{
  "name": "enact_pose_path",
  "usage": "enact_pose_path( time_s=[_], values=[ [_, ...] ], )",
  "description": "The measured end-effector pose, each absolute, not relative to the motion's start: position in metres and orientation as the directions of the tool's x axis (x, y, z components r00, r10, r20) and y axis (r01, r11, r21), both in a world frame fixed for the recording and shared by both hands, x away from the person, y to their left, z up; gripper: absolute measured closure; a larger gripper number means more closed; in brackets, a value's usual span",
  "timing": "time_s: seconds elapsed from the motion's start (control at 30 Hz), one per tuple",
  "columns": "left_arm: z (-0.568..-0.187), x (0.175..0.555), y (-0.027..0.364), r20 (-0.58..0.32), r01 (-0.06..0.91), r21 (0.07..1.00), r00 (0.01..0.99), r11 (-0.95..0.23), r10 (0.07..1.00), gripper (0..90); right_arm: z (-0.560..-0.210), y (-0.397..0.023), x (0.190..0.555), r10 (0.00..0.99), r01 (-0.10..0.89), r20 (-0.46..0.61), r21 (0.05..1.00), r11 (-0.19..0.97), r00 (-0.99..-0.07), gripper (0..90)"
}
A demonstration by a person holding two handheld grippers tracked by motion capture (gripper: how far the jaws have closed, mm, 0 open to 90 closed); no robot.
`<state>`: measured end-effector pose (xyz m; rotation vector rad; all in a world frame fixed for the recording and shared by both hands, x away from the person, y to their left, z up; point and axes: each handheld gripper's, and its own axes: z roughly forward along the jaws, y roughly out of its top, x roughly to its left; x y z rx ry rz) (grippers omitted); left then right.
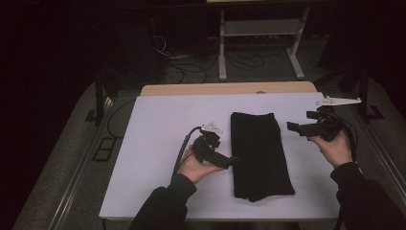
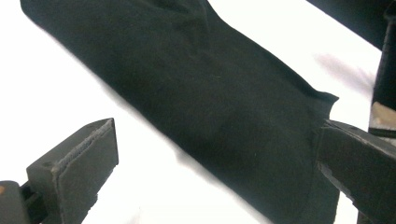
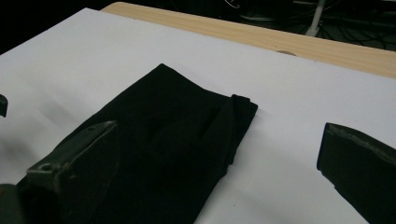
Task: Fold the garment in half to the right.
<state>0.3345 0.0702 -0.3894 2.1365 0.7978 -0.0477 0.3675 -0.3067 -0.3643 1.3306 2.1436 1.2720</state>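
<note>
1 folded black cloth (image 1: pixel 259 154) lengthwise front-to-back, between gaping left tongs (image 1: pixel 231 162) and gaping right tongs (image 1: pixel 293 127).

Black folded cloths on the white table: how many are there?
1. The black folded cloth lies lengthwise mid-table, between the left gripper at its left edge and the raised right gripper. Layers beneath could be hidden.
</note>
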Motion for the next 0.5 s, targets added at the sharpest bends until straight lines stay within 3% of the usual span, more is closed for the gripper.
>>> enact_pose_path(
  time_s=[0.5],
  values=[
    [-0.394, 0.328, 0.104, -0.312, 0.574, 0.712, 0.774, -0.404, 0.550, 0.0, -0.369, -0.309, 0.352, 0.826, 0.546, 0.177, 0.818, 0.179, -0.536, 0.0]
  ],
)
